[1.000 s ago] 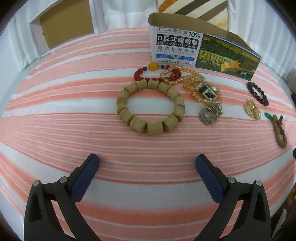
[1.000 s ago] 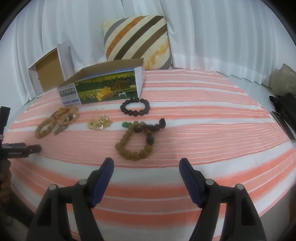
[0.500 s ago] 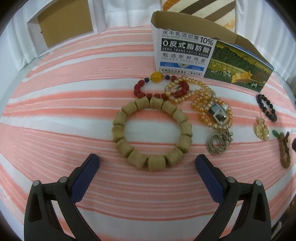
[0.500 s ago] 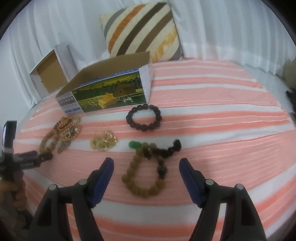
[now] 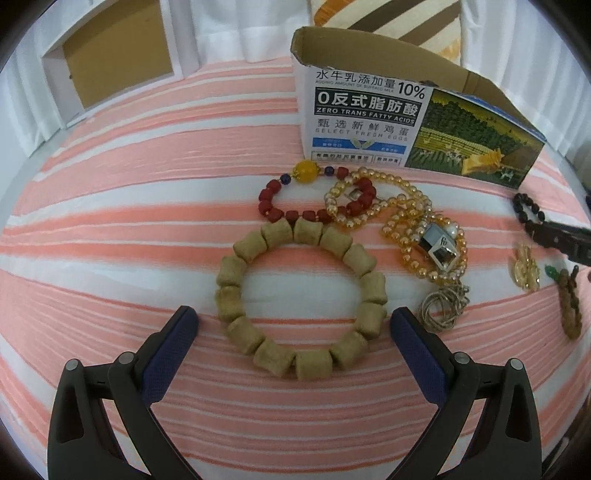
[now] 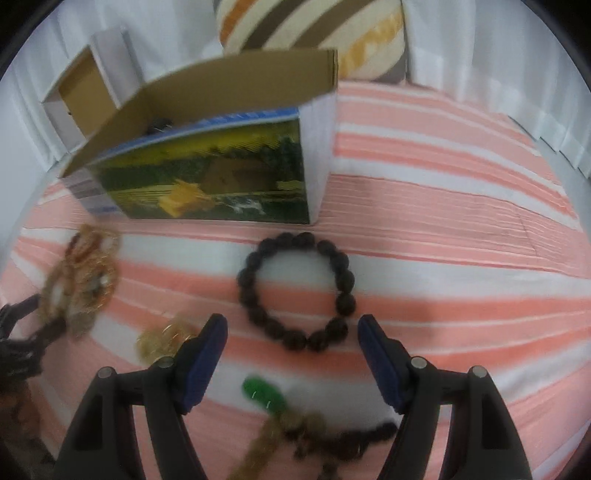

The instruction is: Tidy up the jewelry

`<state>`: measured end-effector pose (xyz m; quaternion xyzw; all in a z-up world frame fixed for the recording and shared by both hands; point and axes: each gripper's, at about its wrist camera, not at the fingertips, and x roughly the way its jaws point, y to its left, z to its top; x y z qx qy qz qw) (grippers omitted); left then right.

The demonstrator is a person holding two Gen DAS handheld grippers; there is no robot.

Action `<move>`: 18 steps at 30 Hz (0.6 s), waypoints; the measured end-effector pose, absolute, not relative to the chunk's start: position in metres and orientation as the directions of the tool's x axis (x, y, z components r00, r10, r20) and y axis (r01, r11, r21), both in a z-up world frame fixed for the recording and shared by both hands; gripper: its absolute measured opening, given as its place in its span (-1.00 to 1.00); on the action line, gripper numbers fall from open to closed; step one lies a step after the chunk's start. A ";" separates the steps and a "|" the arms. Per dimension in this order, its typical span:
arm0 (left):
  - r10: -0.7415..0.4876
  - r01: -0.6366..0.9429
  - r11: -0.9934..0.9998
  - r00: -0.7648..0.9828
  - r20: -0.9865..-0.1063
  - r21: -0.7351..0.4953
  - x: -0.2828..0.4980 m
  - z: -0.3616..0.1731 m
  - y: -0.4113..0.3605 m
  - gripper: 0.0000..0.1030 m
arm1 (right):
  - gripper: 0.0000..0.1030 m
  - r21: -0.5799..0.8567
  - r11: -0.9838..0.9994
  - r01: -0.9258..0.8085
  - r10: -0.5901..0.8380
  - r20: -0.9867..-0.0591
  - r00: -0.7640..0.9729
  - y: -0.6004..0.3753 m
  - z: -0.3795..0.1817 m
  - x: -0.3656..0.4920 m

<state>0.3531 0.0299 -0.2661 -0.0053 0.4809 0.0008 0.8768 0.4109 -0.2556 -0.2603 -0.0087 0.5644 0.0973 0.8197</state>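
In the left wrist view a tan bracelet of barrel-shaped beads [image 5: 373, 288] lies flat on the striped cloth. My left gripper [image 5: 293, 317] is open, its fingers on either side of the bracelet's near half, and I cannot tell if they touch it. Behind it lie a red bead bracelet [image 5: 271, 199], an amber bead strand [image 5: 406, 221] and silver rings [image 5: 441, 310]. In the right wrist view a black bead bracelet [image 6: 347, 302] lies in front of the printed carton [image 6: 207, 177]. My right gripper [image 6: 291, 325] is open just above its near edge. A brown bead bracelet [image 6: 295, 428] with a green bead [image 6: 262, 395] lies under the gripper.
A gold ornament [image 6: 162, 339] lies left of the right gripper. The carton [image 5: 362, 122] is open at the top, with something dark inside. A striped pillow [image 6: 314, 33] and a white box with a brown inside [image 6: 81, 96] stand at the back by white curtains.
The right gripper has moved forward and tilted down, passing over the brown bracelet to the black one. The left gripper has come forward until its fingers flank the tan bracelet. Both stayed open.
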 end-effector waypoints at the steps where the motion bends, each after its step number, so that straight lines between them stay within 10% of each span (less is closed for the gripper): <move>1: -0.005 -0.007 1.000 0.534 -0.845 -0.010 0.355 -0.266 0.028 0.99 | 0.47 0.083 0.981 -0.175 0.139 -0.930 0.341 -0.253 -0.261 0.414; 6: -0.004 0.000 1.000 0.542 -0.841 -0.005 0.361 -0.262 0.031 0.98 | 0.45 0.009 0.975 -0.221 0.083 -0.940 0.330 -0.236 -0.266 0.426; 10: -0.008 0.003 1.000 0.584 -0.812 -0.008 0.351 -0.260 0.032 0.46 | -0.29 0.005 0.978 -0.208 0.083 -0.927 0.365 -0.239 -0.263 0.421; 18: -0.029 0.002 0.999 0.621 -0.783 -0.035 0.340 -0.260 0.041 -0.45 | -0.54 0.078 0.983 -0.164 0.138 -0.907 0.398 -0.257 -0.259 0.411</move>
